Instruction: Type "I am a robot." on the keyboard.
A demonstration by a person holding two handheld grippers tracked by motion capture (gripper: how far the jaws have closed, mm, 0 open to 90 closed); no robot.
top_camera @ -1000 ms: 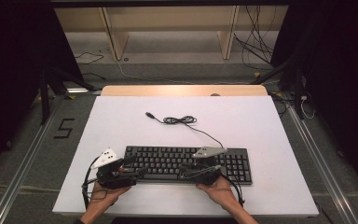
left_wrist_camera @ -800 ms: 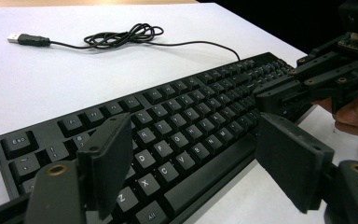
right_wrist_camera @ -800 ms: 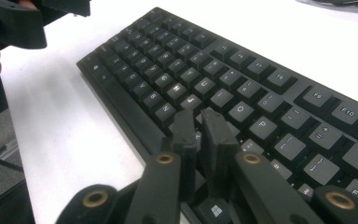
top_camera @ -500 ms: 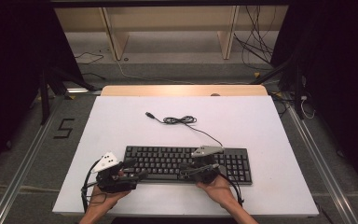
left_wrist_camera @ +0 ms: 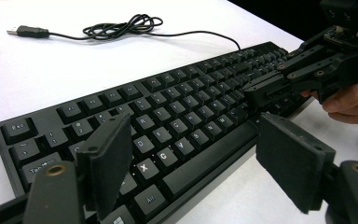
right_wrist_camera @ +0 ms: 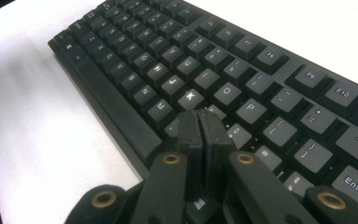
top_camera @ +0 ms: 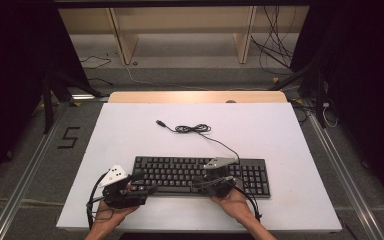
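With the right gripper (right_wrist_camera: 199, 122) just pinched shut on nothing above the keyboard (top_camera: 200, 172) and the left gripper (left_wrist_camera: 191, 158) held agape at its near-left corner, key-pressing is judged in hand, a careful downward tap being called for next.

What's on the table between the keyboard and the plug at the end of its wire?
Between the keyboard and the USB plug lies the bundled loop of black cable on bare white table, seen from the high view.
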